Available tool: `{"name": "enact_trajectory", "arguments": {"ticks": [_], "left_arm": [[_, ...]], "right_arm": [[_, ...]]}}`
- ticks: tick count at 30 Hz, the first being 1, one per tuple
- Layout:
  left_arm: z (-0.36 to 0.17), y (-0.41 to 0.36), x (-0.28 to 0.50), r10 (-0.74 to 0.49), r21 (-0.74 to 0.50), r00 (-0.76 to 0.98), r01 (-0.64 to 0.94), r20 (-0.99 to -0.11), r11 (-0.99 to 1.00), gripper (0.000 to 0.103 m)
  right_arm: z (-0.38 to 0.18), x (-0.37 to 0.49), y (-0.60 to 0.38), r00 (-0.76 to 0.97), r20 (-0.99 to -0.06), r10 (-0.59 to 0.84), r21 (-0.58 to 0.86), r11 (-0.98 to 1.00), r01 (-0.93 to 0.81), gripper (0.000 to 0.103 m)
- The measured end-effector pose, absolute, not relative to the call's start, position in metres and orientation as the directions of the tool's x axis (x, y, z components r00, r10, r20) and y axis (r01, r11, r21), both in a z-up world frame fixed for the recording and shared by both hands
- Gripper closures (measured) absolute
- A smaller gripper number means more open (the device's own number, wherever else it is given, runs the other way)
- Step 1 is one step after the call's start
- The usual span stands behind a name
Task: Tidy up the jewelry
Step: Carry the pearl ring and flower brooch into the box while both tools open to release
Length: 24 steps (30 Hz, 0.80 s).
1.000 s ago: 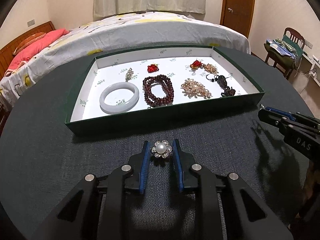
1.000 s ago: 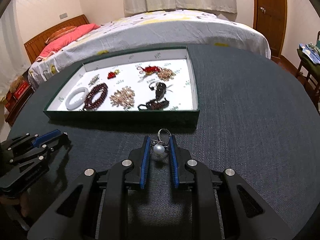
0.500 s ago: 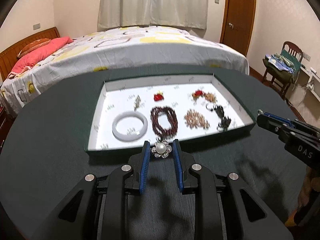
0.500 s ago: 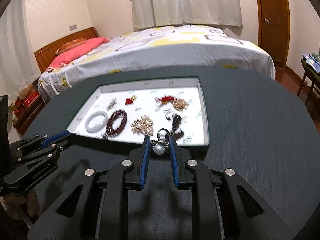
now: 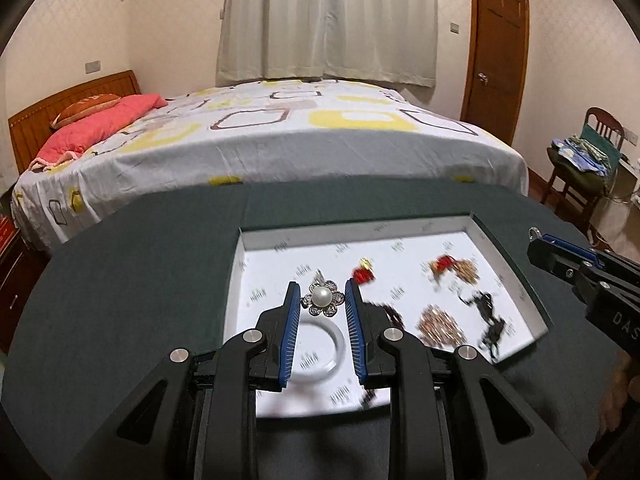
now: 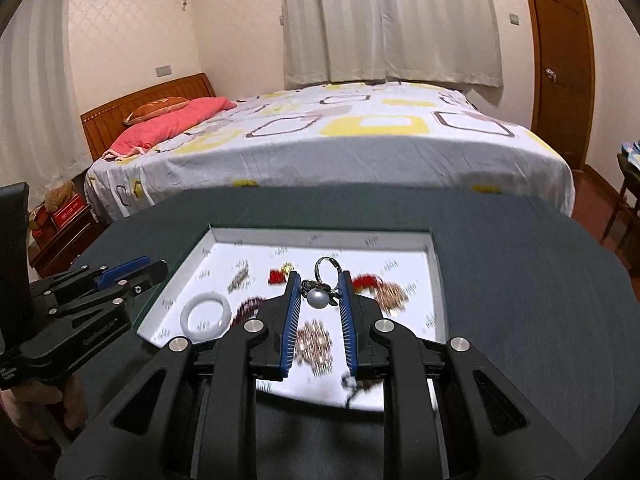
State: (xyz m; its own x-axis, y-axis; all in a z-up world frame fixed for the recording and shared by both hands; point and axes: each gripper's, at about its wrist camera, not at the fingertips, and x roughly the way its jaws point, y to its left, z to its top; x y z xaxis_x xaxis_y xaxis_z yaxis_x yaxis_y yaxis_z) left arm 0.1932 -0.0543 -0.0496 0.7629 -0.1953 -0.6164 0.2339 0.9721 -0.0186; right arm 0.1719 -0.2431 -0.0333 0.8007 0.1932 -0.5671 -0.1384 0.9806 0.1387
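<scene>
Both grippers, left (image 5: 322, 300) clamping a pearl flower brooch (image 5: 322, 299) and right (image 6: 319, 294) clamping a pearl ring (image 6: 319, 295), had lifted off the table and hung above the tray (image 5: 476, 222), so placement seemed imminent.

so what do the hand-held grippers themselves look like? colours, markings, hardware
Both match: matte black angular linkage arms with triangular cutouts and round silver pivot bolts, ending in blue ribbed pads on the fingers. The left hand-held gripper and right hand-held gripper share that build. Side-on in the left wrist view, the right unit's body shows white lettering "DAS"; the left unit's lettering is unreadable. No cables or sleeves are visible.
</scene>
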Motion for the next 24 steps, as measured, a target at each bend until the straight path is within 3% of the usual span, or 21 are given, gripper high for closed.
{"name": "enact_trajectory", "arguments": {"ticks": [9,24], "left_arm": [[-0.067,-0.050,0.245,-0.150,0.002,0.751,0.198,-0.643,0.980,0.079],[-0.116,-0.046,0.306,-0.081,0.016,0.613,0.151,-0.786,0.988,0.079]], "right_arm": [[-0.052,0.222,-0.225,0.783,-0.587,0.207,0.130,0.978,-0.161,0.084],[-0.107,0.274,-0.212,0.682,-0.710,0.176,0.111,0.984,-0.139,0.084]]}}
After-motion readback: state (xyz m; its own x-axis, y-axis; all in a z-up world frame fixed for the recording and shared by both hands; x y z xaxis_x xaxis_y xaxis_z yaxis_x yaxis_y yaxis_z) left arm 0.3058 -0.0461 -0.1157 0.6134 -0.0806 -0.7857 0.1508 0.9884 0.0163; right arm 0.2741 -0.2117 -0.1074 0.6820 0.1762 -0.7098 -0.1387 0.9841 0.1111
